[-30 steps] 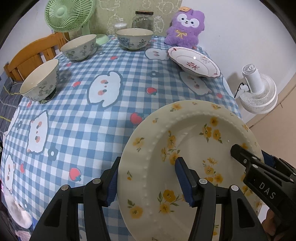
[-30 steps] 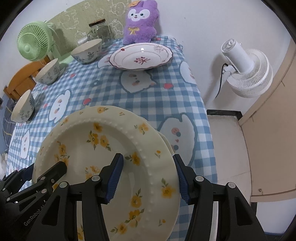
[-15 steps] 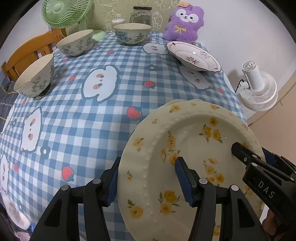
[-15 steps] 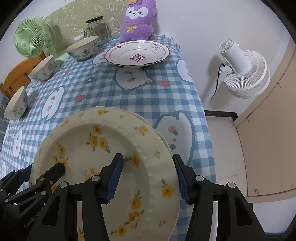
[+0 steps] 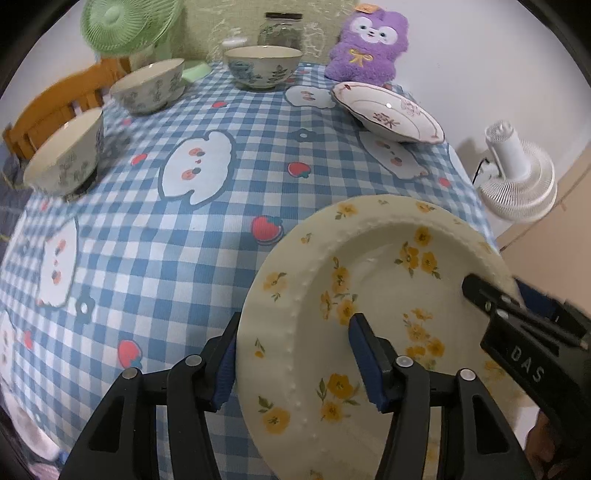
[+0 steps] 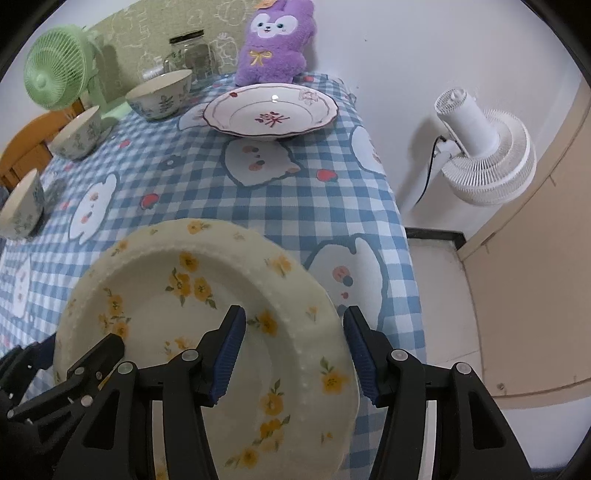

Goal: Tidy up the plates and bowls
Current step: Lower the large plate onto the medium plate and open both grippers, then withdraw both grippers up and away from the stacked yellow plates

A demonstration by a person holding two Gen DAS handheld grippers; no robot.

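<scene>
The yellow-flowered plate (image 5: pixel 369 266) sits low and right of centre in the left wrist view and low and left of centre in the right wrist view, over the near corner of the checked table (image 5: pixel 221 229). The 2 claws take it by opposite sides. The left gripper (image 5: pixel 294 332) straddles the rim nearest it, 1 blue pad outside the edge and the other resting in the plate's well. Its jaws are about half open and have just closed a little on that rim. The right gripper (image 6: pixel 294 321) does the same on the far side, 1 pad in the well and 1 just outside the edge. Its jaws have just eased slightly wider, with the rim still between them. Both look like grips on the plate, though how firmly the pads press is hard to read.

The likely target, the pink-flowered plate (image 6: pixel 271 110), lies at top centre of the right wrist view, almost straight ahead of that claw. In the left wrist view it lies to the upper right, so the right hand is nearer. Both plates are round and empty.

The 3 bowls (image 5: pixel 262 66) (image 5: pixel 147 88) (image 5: pixel 62 155) line the upper left of the left wrist view, well apart from both plates. No contents show in them. The contents of the glass jar (image 5: pixel 282 26) behind them cannot be made out.
</scene>
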